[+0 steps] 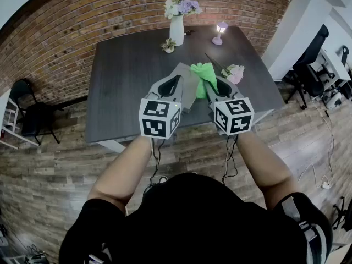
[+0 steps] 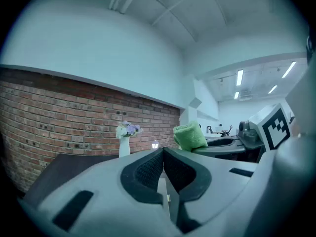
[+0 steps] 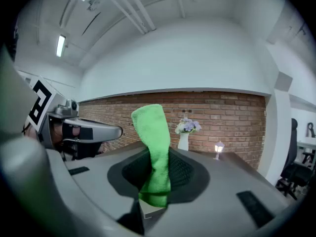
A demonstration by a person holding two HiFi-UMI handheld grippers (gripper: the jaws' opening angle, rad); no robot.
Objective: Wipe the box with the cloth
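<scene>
A flat grey box (image 1: 190, 87) lies on the dark table (image 1: 126, 70), near its front edge. My right gripper (image 1: 211, 82) is raised above the box's right side, shut on a green cloth (image 1: 203, 72). In the right gripper view the cloth (image 3: 155, 147) stands up from between the jaws of the right gripper (image 3: 157, 157). My left gripper (image 1: 176, 80) hovers over the box's left part. Its jaws are pressed together with nothing between them in the left gripper view (image 2: 163, 154). There the cloth (image 2: 190, 135) shows to the right.
At the table's far edge stand a white vase of flowers (image 1: 177, 26), a small potted plant (image 1: 168, 45) and a little lamp (image 1: 220, 33). A pink flower (image 1: 234, 72) lies right of the cloth. Behind is a brick wall; chairs (image 1: 33, 114) stand at the left.
</scene>
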